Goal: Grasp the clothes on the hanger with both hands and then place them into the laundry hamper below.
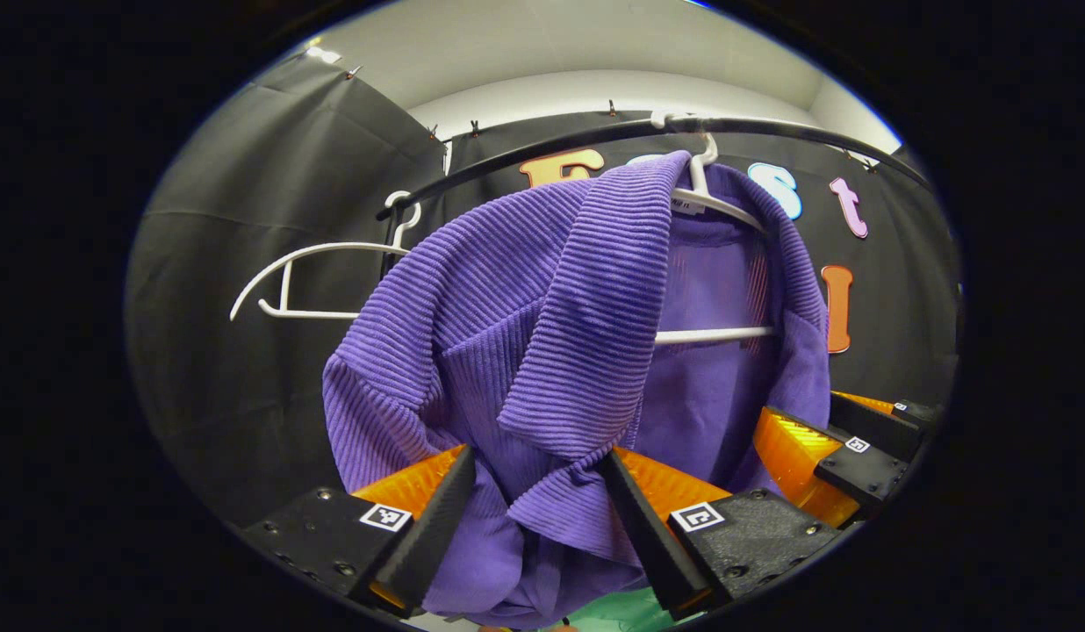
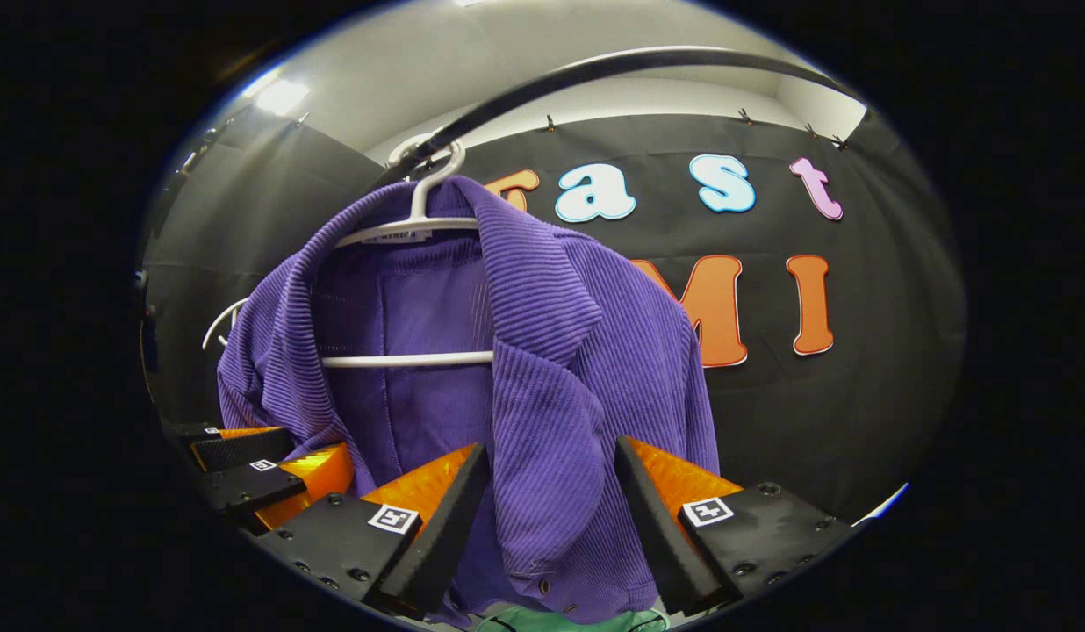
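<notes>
while the purple jacket point(image 1: 551, 351) hangs on its white hanger point(image 1: 714, 206)
we've got both tools wide, left tool point(image 1: 538, 509) and right tool point(image 2: 551, 509) straddling fabric.

Both views were evenly and fairly brightly lit from overhead. A ceiling lamp point(image 2: 281, 95) glared white at the upper left of the right gripper view (blown out, no detail). The purple garment point(image 1: 542, 351) was sharp at centre, its ribbing crisp, with soft shadows in its folds. Fisheye distortion bent the rail point(image 1: 648, 133) into an arc, and the edges darkened and smeared slightly.
</notes>
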Demonstrator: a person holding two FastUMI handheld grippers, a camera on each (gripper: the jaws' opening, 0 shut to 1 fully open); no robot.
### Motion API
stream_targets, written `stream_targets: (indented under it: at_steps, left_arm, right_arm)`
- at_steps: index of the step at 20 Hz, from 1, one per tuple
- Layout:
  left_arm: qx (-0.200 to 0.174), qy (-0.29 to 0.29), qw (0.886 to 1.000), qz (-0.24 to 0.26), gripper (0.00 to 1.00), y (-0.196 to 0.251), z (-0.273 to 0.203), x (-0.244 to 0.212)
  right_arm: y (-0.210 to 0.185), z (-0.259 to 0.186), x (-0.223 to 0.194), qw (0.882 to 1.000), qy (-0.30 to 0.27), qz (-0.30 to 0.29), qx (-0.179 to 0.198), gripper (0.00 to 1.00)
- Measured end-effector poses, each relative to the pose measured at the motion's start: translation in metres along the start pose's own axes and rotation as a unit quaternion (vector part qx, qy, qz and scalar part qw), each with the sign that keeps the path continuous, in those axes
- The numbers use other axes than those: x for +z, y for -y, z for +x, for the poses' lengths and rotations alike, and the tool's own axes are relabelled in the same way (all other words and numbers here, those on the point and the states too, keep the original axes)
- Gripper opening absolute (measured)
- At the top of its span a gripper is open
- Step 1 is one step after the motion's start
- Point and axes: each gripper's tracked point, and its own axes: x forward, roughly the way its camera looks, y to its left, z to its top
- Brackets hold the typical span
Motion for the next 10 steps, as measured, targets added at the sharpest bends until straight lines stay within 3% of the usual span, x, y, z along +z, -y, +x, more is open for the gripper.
stream_targets:
  at_steps: [1, 2, 4, 9, 10]
  left_arm:
    - [0.001, 0.001, 1.0, 0.003, 0.82, 0.001, 0.003, -0.001]
    - [0.003, 0.002, 1.0, 0.005, 0.73, 0.002, 0.006, 0.0]
    - [-0.005, 0.001, 1.0, 0.007, 0.56, 0.005, 0.011, -0.001]
    - [-0.08, -0.018, 0.996, -0.032, 0.15, 0.014, 0.008, -0.01]
    - [-0.096, -0.018, 0.994, -0.04, 0.1, 0.015, 0.006, -0.008]
  right_arm:
    - [-0.004, 0.005, -0.002, 1.0, -0.002, 0.002, 0.001, 1.0]
    - [-0.006, 0.011, -0.004, 1.0, -0.003, 0.003, 0.001, 0.8]
    - [-0.005, 0.02, -0.007, 1.0, -0.002, 0.001, 0.0, 0.75]
    - [0.01, 0.018, -0.003, 1.0, 0.005, -0.01, -0.011, 0.53]
    - [0.017, 0.015, 0.0, 1.0, 0.008, -0.01, -0.017, 0.4]
